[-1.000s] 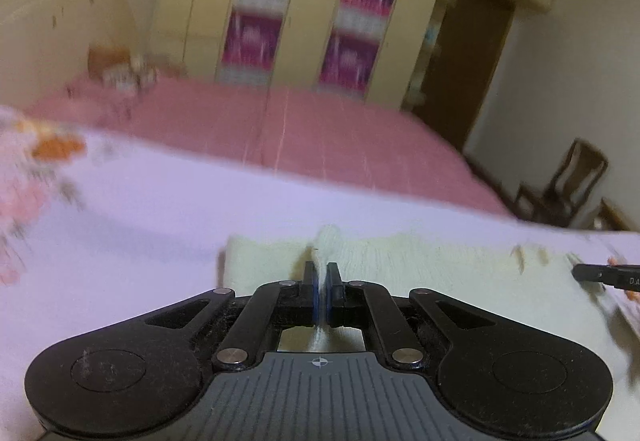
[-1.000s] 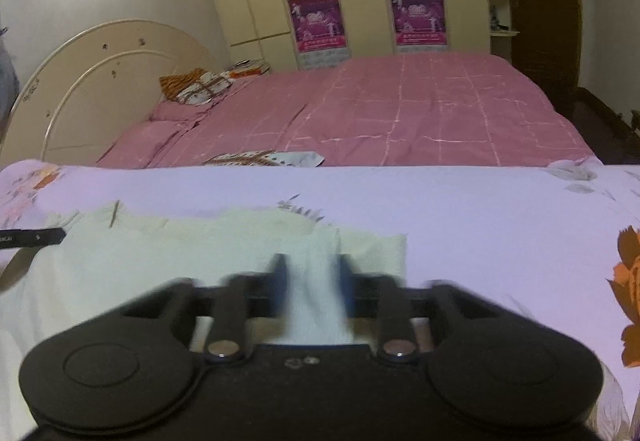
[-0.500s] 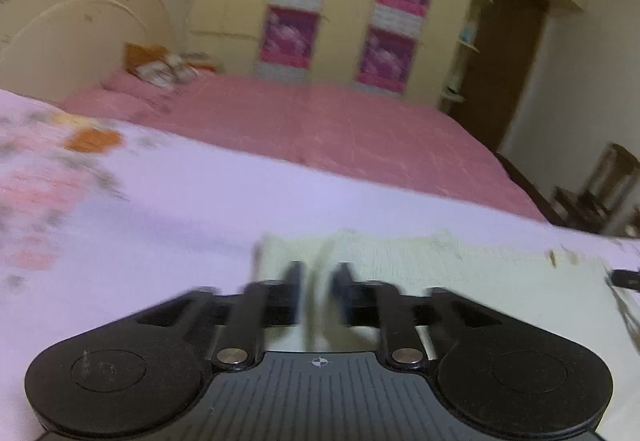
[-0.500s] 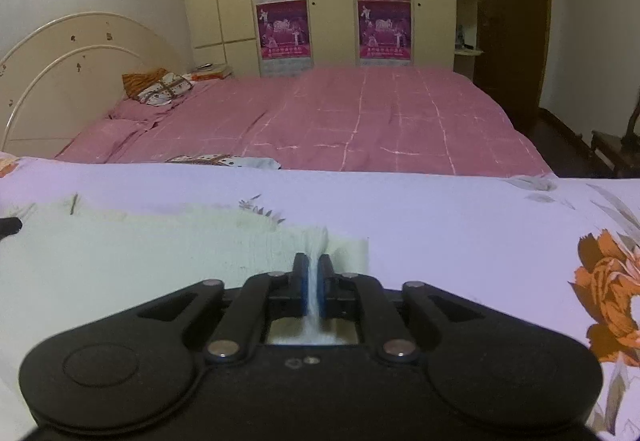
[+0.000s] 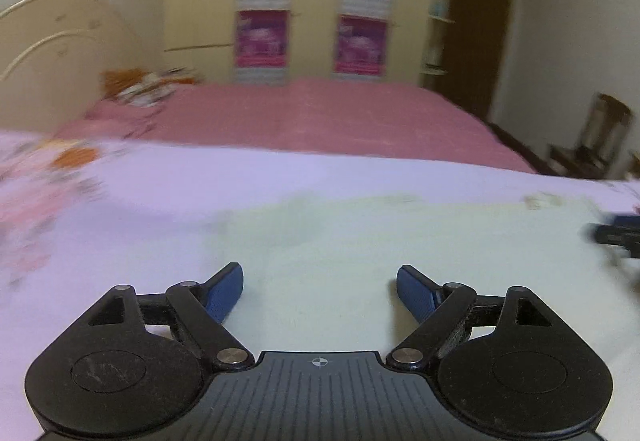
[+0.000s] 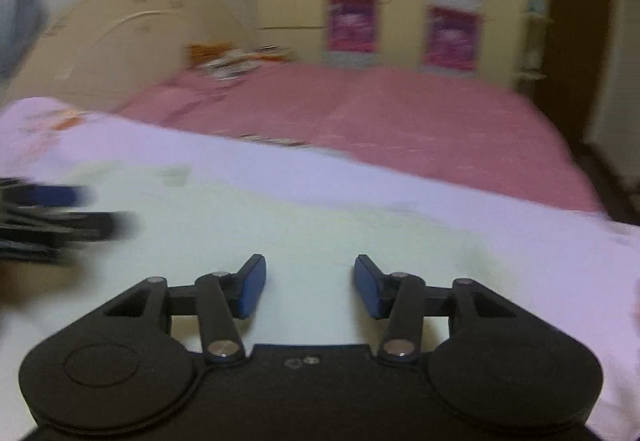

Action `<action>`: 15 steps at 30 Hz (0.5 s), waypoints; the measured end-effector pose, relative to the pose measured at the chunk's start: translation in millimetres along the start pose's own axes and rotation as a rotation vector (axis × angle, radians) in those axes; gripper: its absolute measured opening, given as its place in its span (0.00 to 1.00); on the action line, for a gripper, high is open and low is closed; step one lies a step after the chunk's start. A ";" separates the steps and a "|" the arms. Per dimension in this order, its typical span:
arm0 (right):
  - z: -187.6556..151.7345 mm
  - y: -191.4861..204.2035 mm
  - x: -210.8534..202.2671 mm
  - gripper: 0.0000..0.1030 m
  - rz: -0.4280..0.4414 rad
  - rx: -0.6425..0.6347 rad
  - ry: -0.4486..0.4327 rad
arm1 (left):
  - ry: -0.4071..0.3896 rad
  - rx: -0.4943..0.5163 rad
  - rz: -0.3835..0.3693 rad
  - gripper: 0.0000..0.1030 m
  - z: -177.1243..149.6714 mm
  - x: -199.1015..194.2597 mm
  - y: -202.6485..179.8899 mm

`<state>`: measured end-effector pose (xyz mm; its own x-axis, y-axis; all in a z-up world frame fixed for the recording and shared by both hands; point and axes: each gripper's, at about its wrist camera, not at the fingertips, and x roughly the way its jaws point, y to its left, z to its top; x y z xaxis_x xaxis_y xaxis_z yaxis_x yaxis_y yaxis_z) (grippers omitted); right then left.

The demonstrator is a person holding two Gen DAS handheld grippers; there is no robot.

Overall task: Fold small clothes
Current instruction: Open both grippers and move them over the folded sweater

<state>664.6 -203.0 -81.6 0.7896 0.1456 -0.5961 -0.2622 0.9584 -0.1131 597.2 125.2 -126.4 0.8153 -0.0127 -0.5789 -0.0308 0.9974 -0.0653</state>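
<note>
A second ago the left gripper (image 5: 320,291) was pinching a raised tuft of the pale yellow garment (image 5: 360,241); its jaws are now spread wide and opening further, with nothing pressed between them. The garment lies flat under and ahead of the jaws on the lilac floral sheet (image 5: 160,177), its far edge just beyond them and its left edge just outside the left jaw. The right gripper (image 6: 310,287) had likewise been clamped on a fold of cloth half a second ago; its jaws are now parted and opening, with the garment (image 6: 320,233) lying loose below and between them. The left gripper shows blurred at the left of the right wrist view. Judgement: both corners have been released, so one fold is laid down; the next grasp has not begun.
</note>
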 end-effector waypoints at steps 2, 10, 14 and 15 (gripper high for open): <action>-11.3 -39.2 1.3 0.50 -0.047 0.073 0.027 | 0.005 -0.039 0.027 0.82 -0.7 0.4 16.9; -7.9 -14.2 -44.5 0.41 0.101 0.135 -0.082 | -0.109 0.018 -0.064 0.81 -6.4 -42.5 -37.8; -23.9 38.2 -57.7 0.38 0.218 0.021 -0.062 | -0.063 0.129 -0.139 0.82 -22.6 -54.4 -83.3; -27.9 42.3 -59.2 0.38 0.233 0.008 -0.055 | -0.042 0.139 -0.138 0.82 -27.0 -52.2 -87.6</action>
<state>591.3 -177.9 -73.2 0.7372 0.3757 -0.5616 -0.4363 0.8993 0.0288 541.7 36.6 -112.4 0.8296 -0.1499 -0.5379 0.1606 0.9866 -0.0272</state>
